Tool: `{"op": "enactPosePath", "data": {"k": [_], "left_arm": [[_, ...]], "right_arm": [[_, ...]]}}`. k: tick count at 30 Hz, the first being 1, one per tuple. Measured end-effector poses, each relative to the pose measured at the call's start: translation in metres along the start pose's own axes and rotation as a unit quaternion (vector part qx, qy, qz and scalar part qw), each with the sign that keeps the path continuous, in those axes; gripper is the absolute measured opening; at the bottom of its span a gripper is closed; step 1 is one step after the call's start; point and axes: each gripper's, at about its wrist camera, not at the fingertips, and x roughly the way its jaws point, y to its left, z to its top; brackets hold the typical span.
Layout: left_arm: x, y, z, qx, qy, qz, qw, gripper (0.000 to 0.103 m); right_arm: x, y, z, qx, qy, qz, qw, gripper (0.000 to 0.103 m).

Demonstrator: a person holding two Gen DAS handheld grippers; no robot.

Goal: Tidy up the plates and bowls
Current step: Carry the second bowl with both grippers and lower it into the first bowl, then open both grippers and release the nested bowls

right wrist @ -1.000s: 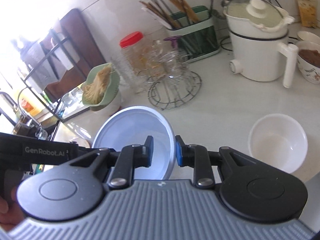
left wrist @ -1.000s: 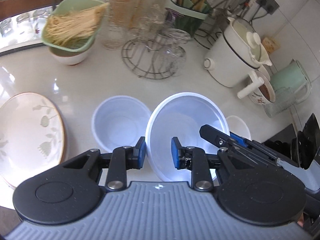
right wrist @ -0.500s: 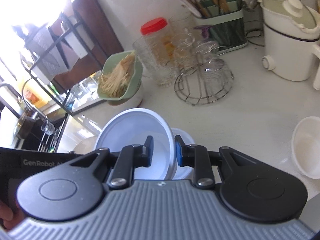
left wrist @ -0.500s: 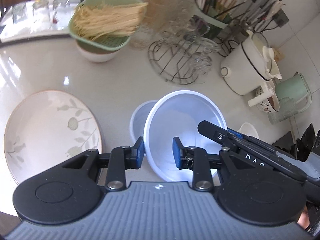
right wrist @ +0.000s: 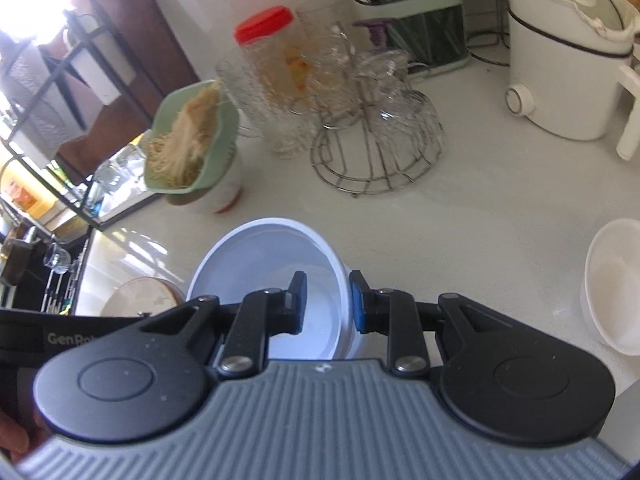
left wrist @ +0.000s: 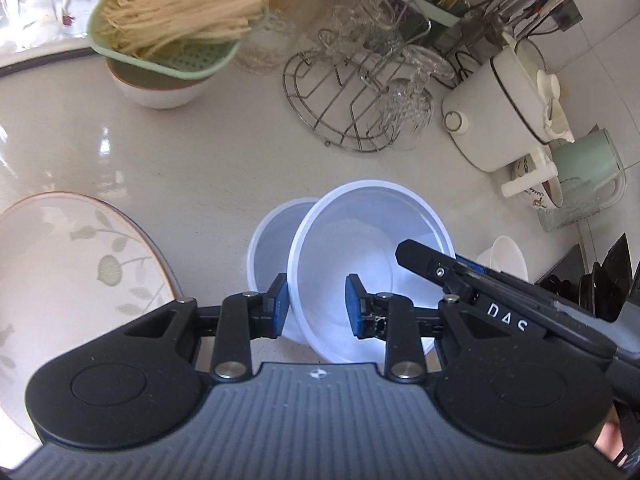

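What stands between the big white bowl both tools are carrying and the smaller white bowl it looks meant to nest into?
Nothing visible. The big white bowl, gripped at its rim by the left tool and right tool, already overlaps the smaller white bowl. The smaller bowl's visible interior looks empty, and the floral plate lies off to the side.

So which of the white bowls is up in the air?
The large white plastic bowl, tilted and pinched at its rim by both grippers. The smaller white plastic bowl beneath it and the small white bowl both sit on the counter.
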Motion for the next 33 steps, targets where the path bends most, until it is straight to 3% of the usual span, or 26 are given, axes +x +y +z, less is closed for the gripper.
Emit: {"op": "enactPosePath", "data": {"k": [7, 10, 14, 26, 33], "left_arm": [[0.018, -0.005, 0.006, 0.014, 0.008, -0.001, 0.9999, 0.033], [0.020, -0.005, 0.007, 0.014, 0.008, -0.001, 0.9999, 0.047], [0.012, -0.004, 0.006, 0.017, -0.006, 0.003, 0.9998, 0.052], [-0.031, -0.010, 0.002, 0.035, -0.046, 0.021, 0.9981, 0.053], [-0.032, -0.022, -0.001, 0.051, -0.049, 0.028, 0.9971, 0.053]], "right_arm": [[0.007, -0.017, -0.008, 0.041, 0.002, -0.011, 0.999, 0.026], [0.010, -0.021, -0.009, 0.051, 0.003, -0.013, 0.999, 0.027], [0.007, -0.027, -0.008, 0.074, -0.008, 0.000, 0.997, 0.050], [-0.025, -0.016, -0.009, 0.055, -0.039, 0.012, 0.998, 0.050], [-0.045, -0.022, -0.020, 0.052, -0.059, 0.003, 0.997, 0.049]]}}
